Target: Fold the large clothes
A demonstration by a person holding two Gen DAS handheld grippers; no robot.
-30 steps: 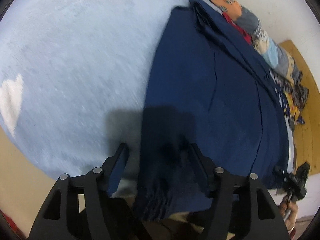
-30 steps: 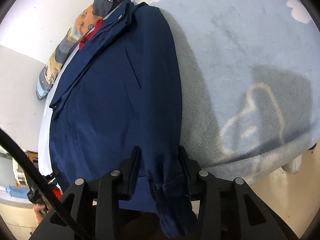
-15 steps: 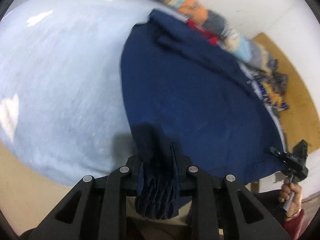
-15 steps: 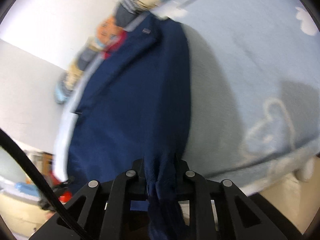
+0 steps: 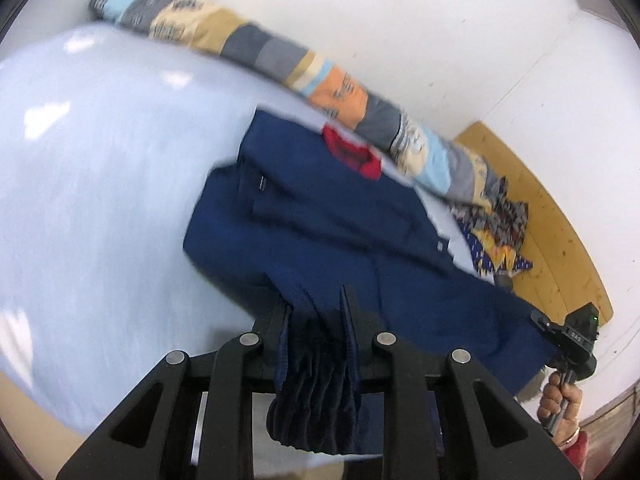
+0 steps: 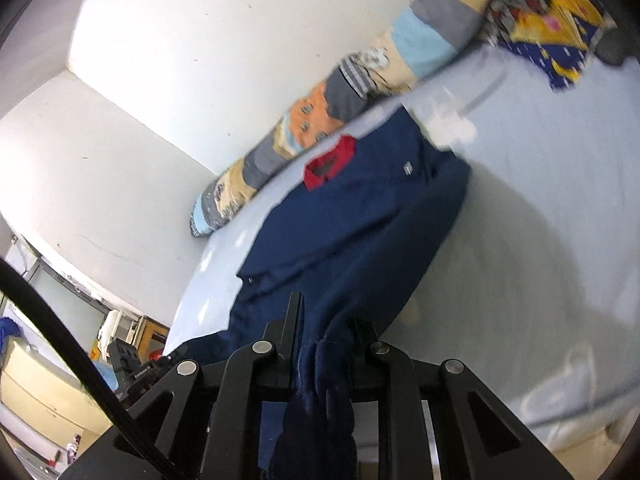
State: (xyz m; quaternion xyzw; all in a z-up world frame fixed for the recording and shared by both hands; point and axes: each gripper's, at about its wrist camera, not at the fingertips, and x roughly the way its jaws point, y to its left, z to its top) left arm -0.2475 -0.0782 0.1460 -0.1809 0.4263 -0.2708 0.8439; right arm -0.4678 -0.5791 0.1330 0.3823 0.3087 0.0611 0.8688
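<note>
A large navy blue jacket (image 5: 328, 232) with a red inner collar patch (image 5: 352, 152) lies on a pale blue bed (image 5: 100, 160). My left gripper (image 5: 316, 312) is shut on the ribbed hem at one lower corner and holds it raised off the bed. My right gripper (image 6: 324, 320) is shut on the other lower corner of the jacket (image 6: 360, 216), also lifted. The hem bunches between each pair of jaws and hangs down behind them. The right gripper also shows in the left wrist view (image 5: 572, 340).
A long patchwork bolster (image 5: 280, 60) lies along the white wall behind the jacket. A patterned yellow and blue cloth (image 6: 560, 32) sits by the wooden headboard (image 5: 552, 216). Furniture (image 6: 36, 384) stands beyond the bed's edge at lower left.
Both grippers closed on the jacket's lower hem corners. They then lifted and carried the hem forward toward the collar, and the views tilted up to the wall.
</note>
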